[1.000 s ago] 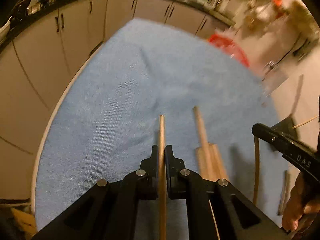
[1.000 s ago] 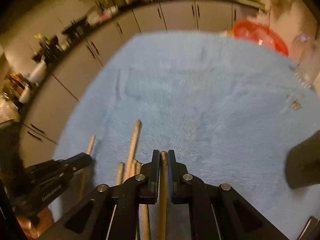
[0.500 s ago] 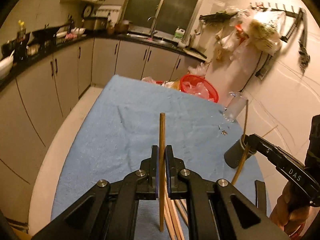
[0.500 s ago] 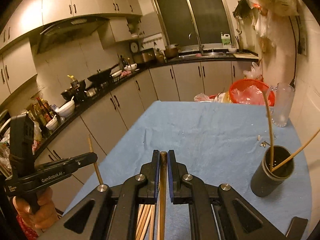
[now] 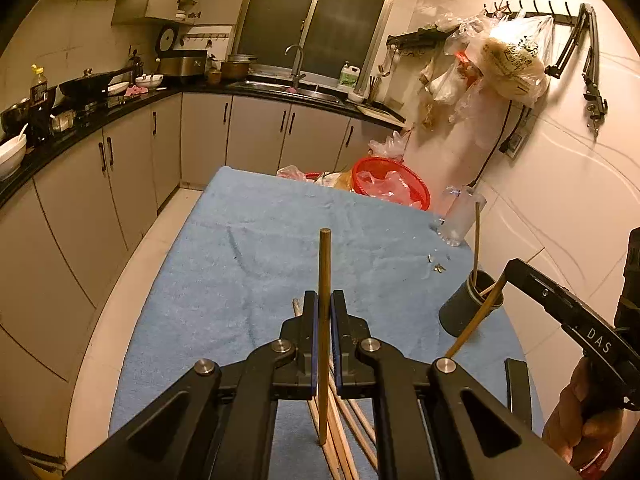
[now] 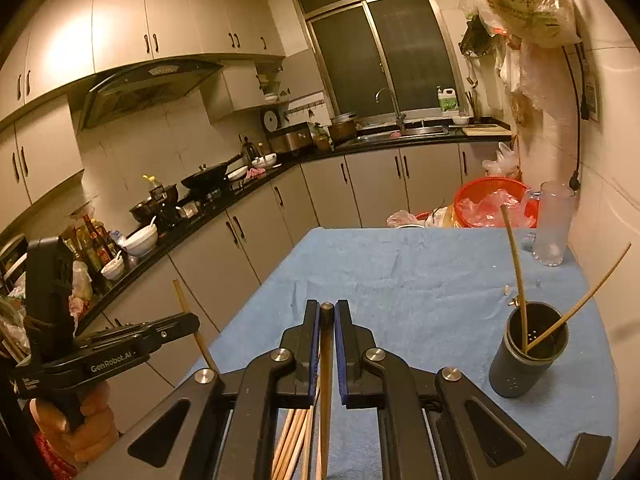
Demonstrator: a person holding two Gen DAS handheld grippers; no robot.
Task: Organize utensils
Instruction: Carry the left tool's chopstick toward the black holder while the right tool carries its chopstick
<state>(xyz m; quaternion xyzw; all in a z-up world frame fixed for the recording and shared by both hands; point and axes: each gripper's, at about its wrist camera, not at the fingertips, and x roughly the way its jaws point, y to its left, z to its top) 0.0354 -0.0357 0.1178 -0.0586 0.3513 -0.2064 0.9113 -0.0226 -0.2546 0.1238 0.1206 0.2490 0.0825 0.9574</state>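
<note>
left gripper: jaws pinching a wooden chopstick approx mid-length; stick runs fwd past the tips and back under the body. Held above the desk, clear of the cloth.
right gripper: jaws pinching a second chopstick; its dark end sits level w/ the jaw tips, rest runs back under the body. Also held above the desk.
desk: covered w/ blue towel, far edge toward the kitchen cabinets.
loose chopsticks: bundle lying on the towel at the near edge, below both grippers.
holder: dark cylindrical cup, upright, near the desk's right edge; two thin sticks stand in it, leaning apart.
glass mug: upright at the far right corner, by the wall.
red basket: at the far edge w/ plastic bags inside.
small bits: on the towel btw mug and holder; can't tell what they are.
hands: person's hand grips the left gripper's handle; other hand on the right one.
</note>
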